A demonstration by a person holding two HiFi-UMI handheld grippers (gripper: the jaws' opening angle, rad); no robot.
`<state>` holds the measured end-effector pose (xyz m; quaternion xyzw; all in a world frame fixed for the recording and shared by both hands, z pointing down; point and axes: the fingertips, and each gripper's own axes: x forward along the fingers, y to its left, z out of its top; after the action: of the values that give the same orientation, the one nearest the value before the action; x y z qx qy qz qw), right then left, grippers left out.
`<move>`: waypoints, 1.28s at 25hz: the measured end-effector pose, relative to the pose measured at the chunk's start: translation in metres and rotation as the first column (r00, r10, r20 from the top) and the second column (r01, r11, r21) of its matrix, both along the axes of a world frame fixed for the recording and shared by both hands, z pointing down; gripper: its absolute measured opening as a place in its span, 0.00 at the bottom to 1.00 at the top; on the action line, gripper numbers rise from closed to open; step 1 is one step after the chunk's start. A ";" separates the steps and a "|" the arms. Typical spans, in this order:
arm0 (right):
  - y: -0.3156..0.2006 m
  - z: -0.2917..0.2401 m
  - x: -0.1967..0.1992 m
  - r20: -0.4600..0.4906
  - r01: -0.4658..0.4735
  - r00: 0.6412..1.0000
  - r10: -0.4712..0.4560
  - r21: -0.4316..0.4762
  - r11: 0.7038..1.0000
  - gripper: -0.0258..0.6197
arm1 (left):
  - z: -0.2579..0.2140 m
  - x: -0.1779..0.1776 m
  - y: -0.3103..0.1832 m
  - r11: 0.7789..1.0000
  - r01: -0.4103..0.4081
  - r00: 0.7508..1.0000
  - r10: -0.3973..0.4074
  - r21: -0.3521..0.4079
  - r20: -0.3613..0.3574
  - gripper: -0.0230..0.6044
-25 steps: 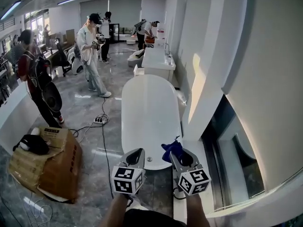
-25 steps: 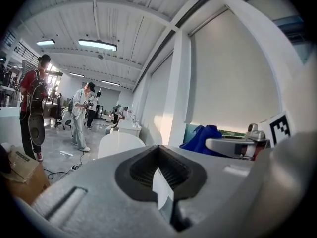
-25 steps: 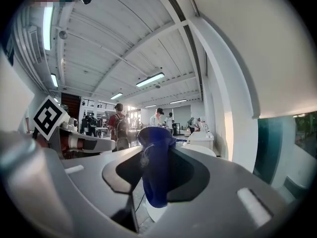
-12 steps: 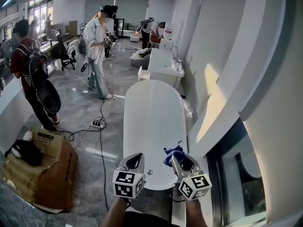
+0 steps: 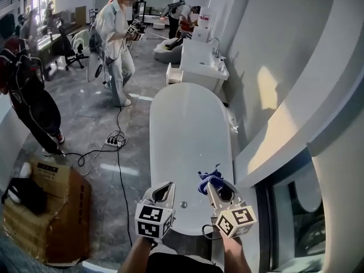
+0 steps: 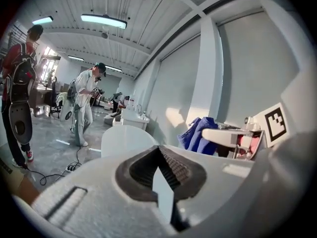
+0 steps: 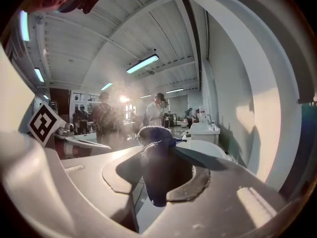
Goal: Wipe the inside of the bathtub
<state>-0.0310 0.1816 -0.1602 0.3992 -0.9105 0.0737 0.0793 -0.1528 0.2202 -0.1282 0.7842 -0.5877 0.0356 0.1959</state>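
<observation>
Pinching a bunched blue cloth [image 5: 207, 177], the right gripper [image 5: 214, 184] hangs over the near end of the white bathtub [image 5: 187, 118], toward its right rim. In the right gripper view the cloth fills the gap between the jaws and sticks out past their tips. Whether the cloth touches the tub surface cannot be told.

Just beside it, the left gripper [image 5: 165, 190] is over the left part of the same end. Its jaws are pressed together at the tips with nothing between them. In the head view a small round metal fitting [image 5: 183, 204] on the tub shows between the two grippers. The cloth is to the right of the left gripper and apart from it.

The tub runs lengthwise away from the person, along a white wall [image 5: 273, 78] on its right. A white washbasin [image 5: 202, 64] stands beyond its far end. On the grey floor [image 5: 91, 124] to the left are a power strip [image 5: 112, 144] with cables and, nearer, a cardboard box [image 5: 57, 215]. Farther off stands a person in light clothes [image 5: 116, 33].
</observation>
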 end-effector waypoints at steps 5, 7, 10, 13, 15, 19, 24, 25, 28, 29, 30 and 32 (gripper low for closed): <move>-0.027 0.018 0.000 -0.024 -0.043 0.999 0.042 -0.045 0.998 0.24 | 0.023 -0.003 -0.036 0.997 -0.044 0.999 0.043 -0.057 -0.018 0.04; -0.035 0.023 0.004 -0.031 -0.061 0.998 0.060 -0.056 0.997 0.24 | 0.029 0.000 -0.047 0.996 -0.060 0.998 0.059 -0.067 -0.022 0.04; -0.045 0.030 0.011 -0.028 -0.083 0.996 0.081 -0.070 0.994 0.24 | 0.036 0.008 -0.059 0.993 -0.085 0.996 0.083 -0.080 -0.018 0.04; -0.054 0.035 0.016 -0.018 -0.092 0.996 0.091 -0.083 0.992 0.24 | 0.039 0.015 -0.066 0.991 -0.097 0.995 0.096 -0.093 -0.010 0.04; -0.062 0.033 0.017 -0.006 -0.084 0.996 0.083 -0.081 0.993 0.24 | 0.039 0.017 -0.071 0.991 -0.089 0.996 0.090 -0.099 -0.003 0.04; -0.084 0.025 0.023 0.024 -0.056 0.998 0.058 -0.070 0.996 0.24 | 0.034 0.026 -0.085 0.992 -0.065 0.998 0.067 -0.105 0.014 0.04; -0.105 0.027 0.036 0.051 -0.022 0.998 0.025 -0.069 0.997 0.24 | 0.036 0.038 -0.101 0.993 -0.029 0.999 0.034 -0.113 0.043 0.04; -0.110 0.030 0.041 0.054 -0.018 0.998 0.022 -0.074 0.997 0.24 | 0.038 0.042 -0.104 0.993 -0.022 0.998 0.028 -0.115 0.049 0.04; -0.125 0.044 0.056 0.062 0.003 0.998 0.003 -0.099 0.995 0.24 | 0.048 0.056 -0.116 0.990 0.003 0.998 0.006 -0.141 0.066 0.04; -0.131 0.049 0.062 0.066 0.011 0.998 -0.004 -0.109 0.994 0.24 | 0.052 0.062 -0.121 0.988 0.011 0.997 0.000 -0.151 0.073 0.04; -0.138 0.054 0.069 0.069 0.020 0.998 -0.012 -0.118 0.993 0.24 | 0.056 0.069 -0.127 0.987 0.017 0.997 -0.004 -0.160 0.082 0.04; -0.153 0.066 0.081 0.074 0.037 0.997 -0.027 -0.140 0.989 0.24 | 0.065 0.081 -0.139 0.984 0.030 0.995 -0.012 -0.178 0.100 0.04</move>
<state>0.0503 0.0290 -0.0942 0.3748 -0.9115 0.1512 0.0757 -0.0717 0.0814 -0.0636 0.7544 -0.5995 0.1246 0.2368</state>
